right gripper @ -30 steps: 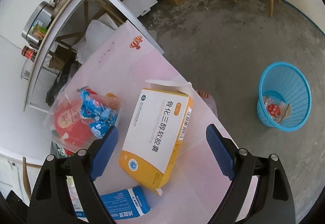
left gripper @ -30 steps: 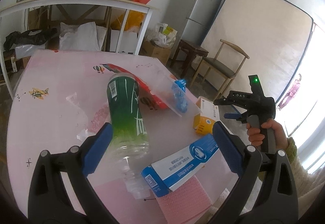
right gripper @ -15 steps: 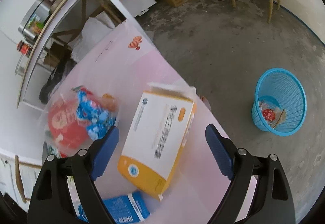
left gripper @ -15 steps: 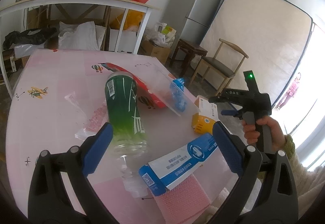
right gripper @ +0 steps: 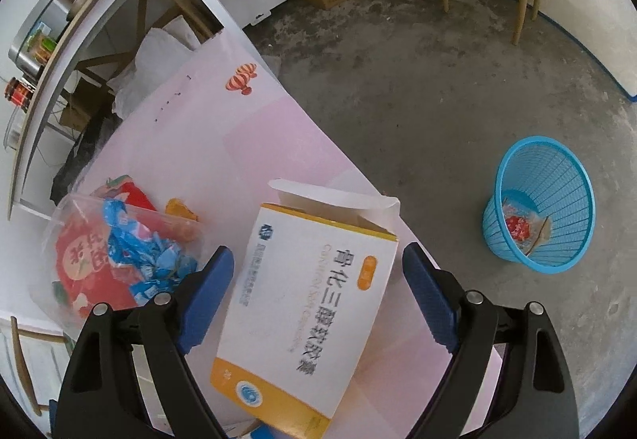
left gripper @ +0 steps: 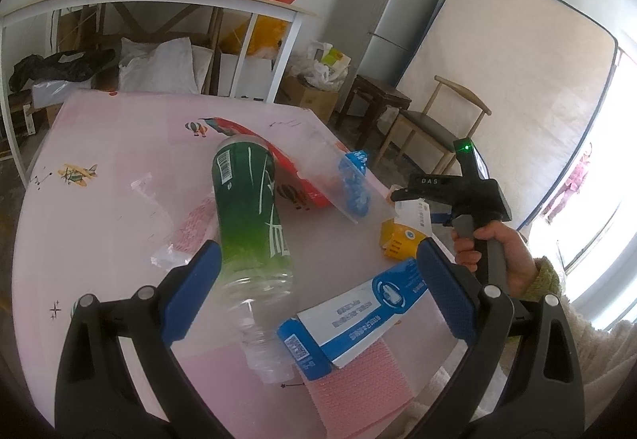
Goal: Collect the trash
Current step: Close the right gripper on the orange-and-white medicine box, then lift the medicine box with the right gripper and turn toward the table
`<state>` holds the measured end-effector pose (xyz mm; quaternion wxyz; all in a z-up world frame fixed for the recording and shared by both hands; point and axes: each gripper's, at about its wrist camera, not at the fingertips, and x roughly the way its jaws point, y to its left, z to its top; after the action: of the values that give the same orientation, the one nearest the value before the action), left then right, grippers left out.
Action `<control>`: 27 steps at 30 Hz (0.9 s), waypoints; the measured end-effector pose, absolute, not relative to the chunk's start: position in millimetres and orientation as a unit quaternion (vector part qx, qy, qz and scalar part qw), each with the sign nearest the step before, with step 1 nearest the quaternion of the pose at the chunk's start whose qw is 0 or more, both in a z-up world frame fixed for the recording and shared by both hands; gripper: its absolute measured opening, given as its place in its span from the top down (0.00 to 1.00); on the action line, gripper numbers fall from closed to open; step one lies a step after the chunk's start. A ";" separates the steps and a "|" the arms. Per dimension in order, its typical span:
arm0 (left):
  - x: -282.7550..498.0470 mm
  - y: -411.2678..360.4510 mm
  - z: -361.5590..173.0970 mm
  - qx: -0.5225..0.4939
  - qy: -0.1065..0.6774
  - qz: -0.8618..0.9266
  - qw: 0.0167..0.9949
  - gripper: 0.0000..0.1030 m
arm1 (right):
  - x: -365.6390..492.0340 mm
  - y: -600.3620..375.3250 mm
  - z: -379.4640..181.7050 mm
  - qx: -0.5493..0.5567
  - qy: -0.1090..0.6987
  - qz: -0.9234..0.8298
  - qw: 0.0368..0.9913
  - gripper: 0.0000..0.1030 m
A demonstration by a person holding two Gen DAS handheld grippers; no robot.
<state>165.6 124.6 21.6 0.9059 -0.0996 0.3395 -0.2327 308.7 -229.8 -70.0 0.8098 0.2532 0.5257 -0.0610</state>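
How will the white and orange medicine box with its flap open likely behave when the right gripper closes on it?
The medicine box is thin card with its end flap open, so it probably dents or collapses under a firm squeeze. It looks empty, so likely light. Lying flat on the smooth pink table, it may slide if nudged.

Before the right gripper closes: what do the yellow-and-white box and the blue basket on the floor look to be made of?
Yellow-and-white box: thin printed cardboard, by its look, slightly glossy; the open end flap shows a folded, creased edge. Blue basket: probably moulded plastic, uniform bright blue, with slotted lattice walls you can see through.
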 end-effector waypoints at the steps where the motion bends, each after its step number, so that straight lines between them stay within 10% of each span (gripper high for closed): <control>1: 165.4 124.6 21.4 -0.100 0.340 -0.232 0.906 0.08 | 308.7 -231.8 -70.4 0.252 0.524 -0.059 0.811 0.19; 27: 163.8 115.0 24.2 -0.090 0.339 -0.239 0.905 0.08 | 278.9 -249.1 -58.2 0.104 0.528 0.040 0.842 0.22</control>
<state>163.8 115.0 24.2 0.9054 -0.0896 0.3393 -0.2391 278.9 -249.1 -58.2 0.8420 0.1041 0.5278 0.0401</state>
